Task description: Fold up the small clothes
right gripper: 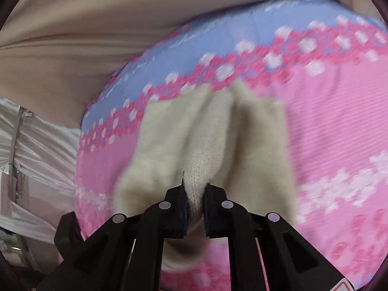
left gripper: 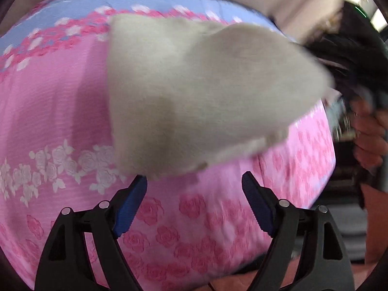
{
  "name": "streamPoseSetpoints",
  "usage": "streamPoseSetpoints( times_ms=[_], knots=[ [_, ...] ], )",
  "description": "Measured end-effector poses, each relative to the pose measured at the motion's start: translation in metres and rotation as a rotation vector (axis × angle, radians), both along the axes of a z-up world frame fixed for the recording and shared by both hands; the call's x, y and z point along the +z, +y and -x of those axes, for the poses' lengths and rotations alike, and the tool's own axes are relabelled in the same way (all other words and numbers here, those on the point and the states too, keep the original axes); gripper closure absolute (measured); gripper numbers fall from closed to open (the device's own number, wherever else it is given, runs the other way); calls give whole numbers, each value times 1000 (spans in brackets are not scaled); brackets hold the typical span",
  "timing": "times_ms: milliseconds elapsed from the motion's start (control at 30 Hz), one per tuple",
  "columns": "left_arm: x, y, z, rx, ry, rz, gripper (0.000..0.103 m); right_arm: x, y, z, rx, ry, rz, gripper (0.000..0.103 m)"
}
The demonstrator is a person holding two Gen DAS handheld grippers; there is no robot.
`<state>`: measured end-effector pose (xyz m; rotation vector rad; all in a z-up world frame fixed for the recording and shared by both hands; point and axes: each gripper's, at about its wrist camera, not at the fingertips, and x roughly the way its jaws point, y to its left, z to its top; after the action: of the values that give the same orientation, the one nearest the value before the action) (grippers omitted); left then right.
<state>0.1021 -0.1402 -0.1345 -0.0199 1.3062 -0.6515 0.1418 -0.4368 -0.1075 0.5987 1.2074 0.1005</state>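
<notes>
- Left wrist view: the left tool point(left gripper: 194, 181) hangs with its blue-padded fingers point(left gripper: 132, 206) well apart and nothing between them, above a pink rose-print bedsheet point(left gripper: 60, 97).
- A cream knitted garment point(left gripper: 194, 92) sits just beyond the fingertips, lifted at its right side and sagging down toward the sheet on the left; its near edge is close to the left finger, but blur hides whether they touch.
- At the right edge of this view a hand point(left gripper: 368, 135) shows beside dark, blurred tool parts.
- Right wrist view: the right tool point(right gripper: 195, 194) is clamped on a bunched fold of the garment point(right gripper: 169, 140), knit squeezed between the pads.
- The garment fans out away from that grip over the sheet point(right gripper: 339, 121), whose blue band with a pink-and-white flower border lies at the far side.
- Beige fabric point(right gripper: 97, 24) fills the far background.
</notes>
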Motion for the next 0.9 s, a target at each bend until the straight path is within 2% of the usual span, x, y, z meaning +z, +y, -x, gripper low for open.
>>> streamPoseSetpoints(
  times_ms=[100,133,167,233,333,400,500,667,733,833,867,900],
  knots=[
    [-9,-3,-5,64,-9,38,25,-61,-11,0,1,148,76,92],
    [-13,-6,-6,79,-17,27,25,-75,-15,4,-24,169,46,92],
    [-17,-9,-6,89,-29,4,25,-80,-21,9,-69,152,-12,91],
    [-28,-15,-5,100,-45,-45,25,-74,-25,12,-108,127,-78,83],
    [-33,-10,0,102,-60,-64,29,-45,-17,5,-92,85,-36,71],
    [-34,-9,2,86,-67,-68,31,-31,-8,-4,-61,43,-28,53],
    [-33,-9,5,71,-63,-74,31,-31,20,-31,10,28,-7,52],
    [-33,-13,4,69,-55,-86,30,-60,49,-64,64,139,109,52],
    [-36,-18,7,64,-53,-92,30,-45,37,-47,24,81,156,53],
    [-38,-19,7,72,-45,-88,30,-11,9,-20,-103,18,280,53],
    [-38,-16,7,79,-39,-87,30,-3,3,-12,-114,-4,274,53],
    [-40,-11,5,97,-31,-90,30,1,0,-8,-96,-17,221,53]
  ],
)
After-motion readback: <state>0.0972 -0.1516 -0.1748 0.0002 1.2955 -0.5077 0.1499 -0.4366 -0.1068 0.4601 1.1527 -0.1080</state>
